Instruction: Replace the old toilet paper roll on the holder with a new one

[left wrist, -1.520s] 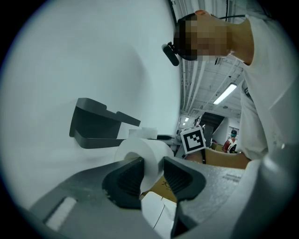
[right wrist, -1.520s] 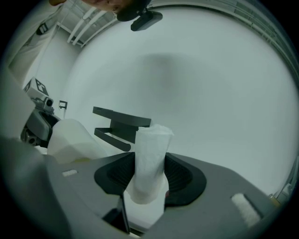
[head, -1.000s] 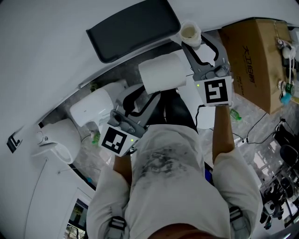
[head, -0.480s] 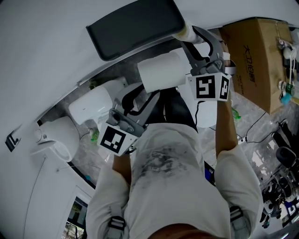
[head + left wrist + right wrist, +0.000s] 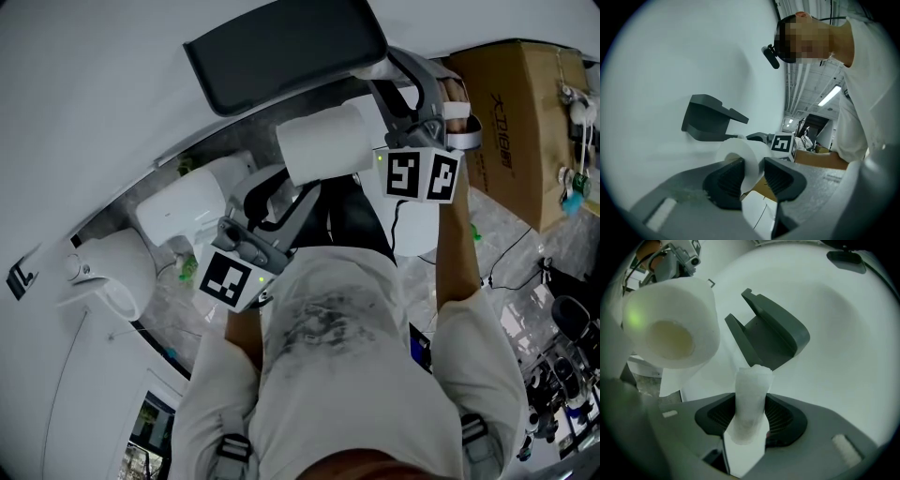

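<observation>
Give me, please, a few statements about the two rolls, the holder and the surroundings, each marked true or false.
1. The left gripper is clamped on the wall of the full roll. True.
2. The right gripper is empty. False: its jaws are clamped on the nearly spent roll.
3. A roll sits on the dark holder on the wall. False: no roll is on it; both rolls are in the grippers.
4. A cardboard box stands at the right of the head view. True.

The right gripper point(image 5: 389, 80) has rolled, so its marker cube point(image 5: 420, 175) shows two faces. The old roll point(image 5: 750, 399) it clamps has moved from beside the holder point(image 5: 281, 52) to against its end.
</observation>
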Demonstrator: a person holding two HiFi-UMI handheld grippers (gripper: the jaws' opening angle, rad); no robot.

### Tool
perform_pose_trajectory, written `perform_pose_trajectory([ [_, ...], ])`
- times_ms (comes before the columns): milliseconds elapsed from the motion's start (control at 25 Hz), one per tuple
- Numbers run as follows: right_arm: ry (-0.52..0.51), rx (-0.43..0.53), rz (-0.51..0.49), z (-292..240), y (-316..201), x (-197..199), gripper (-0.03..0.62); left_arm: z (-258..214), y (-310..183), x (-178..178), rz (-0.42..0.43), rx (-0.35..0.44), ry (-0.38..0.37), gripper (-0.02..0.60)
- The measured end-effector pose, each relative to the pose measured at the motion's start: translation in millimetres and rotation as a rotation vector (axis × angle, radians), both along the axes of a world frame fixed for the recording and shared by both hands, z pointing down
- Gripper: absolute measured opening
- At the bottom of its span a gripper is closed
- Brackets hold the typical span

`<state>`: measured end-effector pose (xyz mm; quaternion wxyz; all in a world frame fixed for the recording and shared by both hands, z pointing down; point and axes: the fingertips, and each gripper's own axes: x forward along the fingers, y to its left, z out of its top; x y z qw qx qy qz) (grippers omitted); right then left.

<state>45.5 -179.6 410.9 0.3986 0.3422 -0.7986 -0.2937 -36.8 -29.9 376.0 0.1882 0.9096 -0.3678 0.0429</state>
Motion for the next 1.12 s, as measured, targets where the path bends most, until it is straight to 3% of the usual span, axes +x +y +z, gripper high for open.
perform_pose_trajectory([
  [1120, 0.187, 0.185, -0.094, -21.3, 16.4, -40.7, 0.196, 3.9, 9.6, -35.1, -0.086, -0.009, 0.030, 0.146],
])
